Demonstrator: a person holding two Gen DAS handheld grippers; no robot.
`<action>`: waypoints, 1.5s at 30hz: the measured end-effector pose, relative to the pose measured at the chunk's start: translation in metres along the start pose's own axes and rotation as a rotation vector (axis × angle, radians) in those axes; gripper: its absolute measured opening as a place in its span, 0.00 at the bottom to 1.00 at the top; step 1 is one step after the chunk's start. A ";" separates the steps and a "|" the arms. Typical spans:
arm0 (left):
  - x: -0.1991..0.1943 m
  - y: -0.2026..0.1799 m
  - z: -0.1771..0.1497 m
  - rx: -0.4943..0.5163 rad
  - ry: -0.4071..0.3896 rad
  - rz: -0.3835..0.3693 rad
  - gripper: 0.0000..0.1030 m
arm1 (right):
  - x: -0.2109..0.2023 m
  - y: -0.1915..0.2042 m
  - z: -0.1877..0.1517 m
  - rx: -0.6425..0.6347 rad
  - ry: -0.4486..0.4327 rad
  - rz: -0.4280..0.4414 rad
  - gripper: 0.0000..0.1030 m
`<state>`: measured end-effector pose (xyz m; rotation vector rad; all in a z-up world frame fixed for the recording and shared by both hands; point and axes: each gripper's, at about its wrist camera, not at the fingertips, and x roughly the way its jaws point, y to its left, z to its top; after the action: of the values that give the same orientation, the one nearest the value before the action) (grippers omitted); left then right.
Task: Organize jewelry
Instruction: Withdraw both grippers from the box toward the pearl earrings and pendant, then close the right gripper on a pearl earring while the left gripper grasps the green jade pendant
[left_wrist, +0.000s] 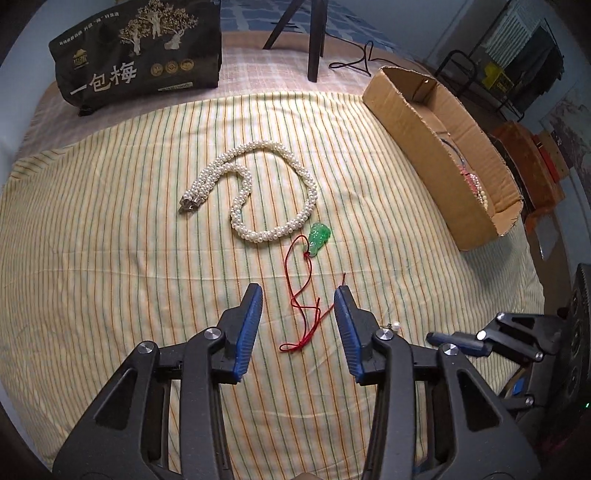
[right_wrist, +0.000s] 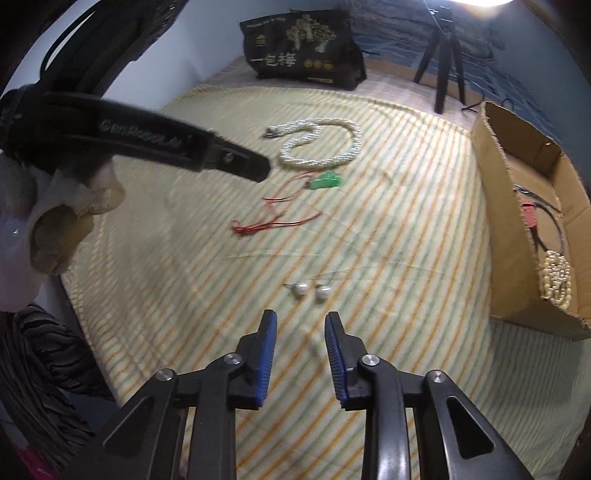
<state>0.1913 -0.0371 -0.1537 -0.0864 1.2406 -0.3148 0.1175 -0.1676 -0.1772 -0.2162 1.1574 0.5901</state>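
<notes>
A white pearl necklace (left_wrist: 255, 188) lies curled on the striped cloth; it also shows in the right wrist view (right_wrist: 325, 142). A green jade pendant (left_wrist: 319, 239) on a red cord (left_wrist: 303, 314) lies just beyond my open, empty left gripper (left_wrist: 298, 291), whose fingers straddle the cord. The pendant (right_wrist: 325, 181) and cord (right_wrist: 273, 223) show again in the right wrist view. Two pearl earrings (right_wrist: 312, 290) lie just ahead of my open, empty right gripper (right_wrist: 301, 317). One earring (left_wrist: 396, 326) shows beside the left gripper.
An open cardboard box (left_wrist: 436, 147) at the right holds pearl strands (right_wrist: 556, 282) and a dark cord with a red piece (right_wrist: 530, 216). A black printed bag (left_wrist: 140, 51) and a tripod (left_wrist: 314, 37) stand at the back. The cloth (left_wrist: 110, 240) covers the surface.
</notes>
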 end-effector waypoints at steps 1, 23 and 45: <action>0.002 0.001 0.001 0.000 0.003 -0.002 0.40 | 0.000 -0.004 0.002 0.002 0.002 -0.011 0.23; 0.050 0.003 0.014 0.021 0.099 -0.006 0.34 | 0.037 -0.007 0.021 -0.052 0.043 -0.028 0.18; 0.072 -0.025 0.028 0.148 0.045 0.051 0.33 | 0.032 -0.011 0.015 -0.063 0.044 -0.046 0.09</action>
<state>0.2337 -0.0841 -0.2042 0.0795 1.2579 -0.3650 0.1442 -0.1595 -0.2020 -0.3100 1.1745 0.5841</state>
